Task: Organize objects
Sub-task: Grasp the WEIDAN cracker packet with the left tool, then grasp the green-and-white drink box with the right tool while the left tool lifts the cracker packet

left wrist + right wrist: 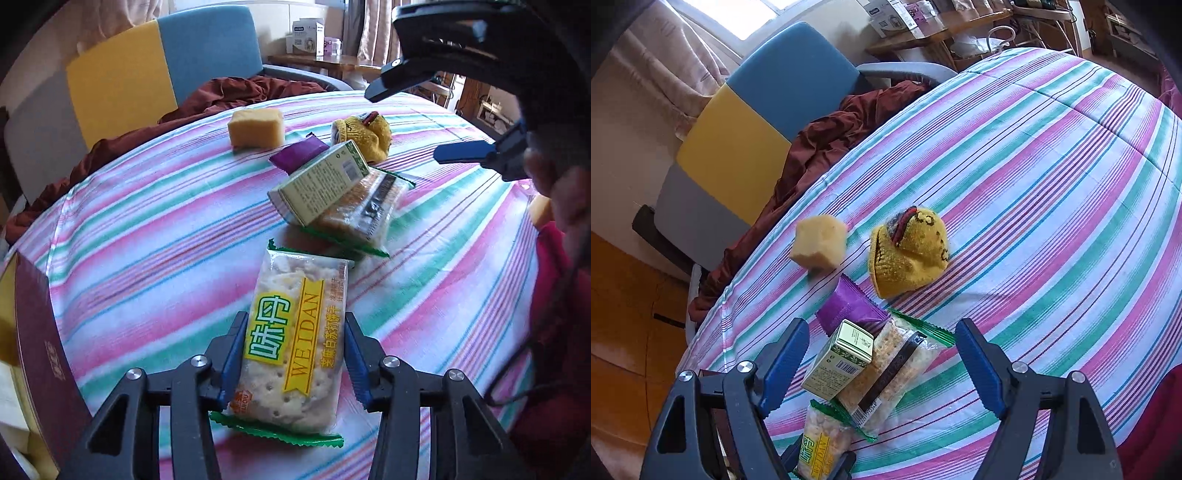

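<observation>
A clear cracker packet with a yellow label lies on the striped cloth, and my left gripper is shut on its long sides. The same packet shows at the bottom of the right wrist view. Beyond it a green box leans on a second cracker packet, with a purple packet, a yellow knitted piece and a yellow sponge farther back. My right gripper hovers open above the green box and the second packet, holding nothing.
A dark red box stands at the left edge of the table. A blue, yellow and grey chair with a dark red cloth sits behind the table. A wooden side table with boxes is farther back.
</observation>
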Action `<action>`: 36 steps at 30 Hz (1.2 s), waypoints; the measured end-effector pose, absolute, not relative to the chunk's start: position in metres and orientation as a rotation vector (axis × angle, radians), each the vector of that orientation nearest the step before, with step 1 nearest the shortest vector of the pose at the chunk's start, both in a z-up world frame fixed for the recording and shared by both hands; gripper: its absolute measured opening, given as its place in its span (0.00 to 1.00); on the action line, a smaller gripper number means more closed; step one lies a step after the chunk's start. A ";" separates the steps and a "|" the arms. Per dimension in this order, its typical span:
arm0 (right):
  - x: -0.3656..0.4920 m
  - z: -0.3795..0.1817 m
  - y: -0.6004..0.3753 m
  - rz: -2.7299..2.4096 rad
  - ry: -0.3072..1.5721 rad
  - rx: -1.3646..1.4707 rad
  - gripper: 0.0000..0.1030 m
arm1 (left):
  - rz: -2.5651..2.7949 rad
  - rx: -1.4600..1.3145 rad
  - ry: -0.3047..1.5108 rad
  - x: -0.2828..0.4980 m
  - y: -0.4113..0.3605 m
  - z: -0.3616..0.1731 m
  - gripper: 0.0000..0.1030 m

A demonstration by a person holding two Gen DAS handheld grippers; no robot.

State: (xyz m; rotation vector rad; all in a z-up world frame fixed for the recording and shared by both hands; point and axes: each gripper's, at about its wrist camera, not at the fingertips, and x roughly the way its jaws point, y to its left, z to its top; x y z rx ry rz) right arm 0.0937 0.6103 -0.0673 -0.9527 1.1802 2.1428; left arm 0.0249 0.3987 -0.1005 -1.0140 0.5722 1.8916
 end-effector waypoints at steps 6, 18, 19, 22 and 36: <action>0.073 -0.067 0.595 2.209 1.047 -1.062 0.80 | 1.899 -0.985 0.545 0.043 0.374 -0.102 0.48; 0.014 -0.079 0.523 2.371 0.360 -1.345 0.84 | 1.881 -0.954 0.470 0.037 0.367 -0.106 0.49; 0.013 -0.082 0.523 2.366 0.344 -1.361 0.84 | 1.881 -0.954 0.466 0.037 0.366 -0.106 0.49; 0.009 -0.087 0.521 2.362 0.313 -1.391 0.84 | 1.880 -0.950 0.456 0.035 0.366 -0.106 0.49; 0.004 -0.095 0.520 2.334 0.266 -1.413 0.73 | 1.881 -0.931 0.458 0.036 0.366 -0.106 0.49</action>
